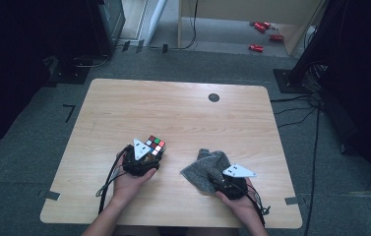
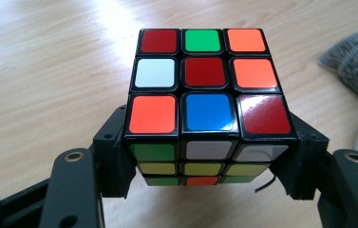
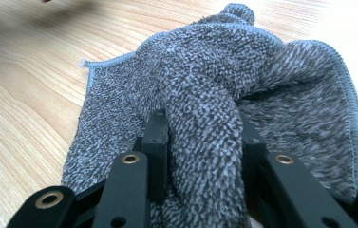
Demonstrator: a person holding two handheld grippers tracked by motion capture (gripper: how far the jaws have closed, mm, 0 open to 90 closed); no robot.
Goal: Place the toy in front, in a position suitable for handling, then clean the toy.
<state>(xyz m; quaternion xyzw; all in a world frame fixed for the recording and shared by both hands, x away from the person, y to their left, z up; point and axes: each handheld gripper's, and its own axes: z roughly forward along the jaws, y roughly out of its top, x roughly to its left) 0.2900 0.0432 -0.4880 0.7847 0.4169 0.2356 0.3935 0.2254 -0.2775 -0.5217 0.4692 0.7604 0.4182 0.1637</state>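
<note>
**Left gripper clamped on the cube, right gripper pinching the cloth.**

Your left gripper (image 2: 210, 161) has its jaws pressed against opposite sides of the puzzle cube (image 2: 205, 99), which sits left of centre near your edge of the table (image 1: 173, 113). In the high view, the gripper's grey plate and your hand cover the cube's near half; only its far top corner (image 1: 156, 145) shows. The cube's underside and far faces are out of sight, so you cannot tell whether it rests on the wood. Your right gripper (image 3: 200, 137) holds a raised fold of the grey cloth (image 3: 271, 80) between its jaws. The fold hides the jaw tips, and the cloth's near edge is cut off by the frame. In the high view the cloth (image 1: 205, 167) lies right of the cube, apart from it.
</note>
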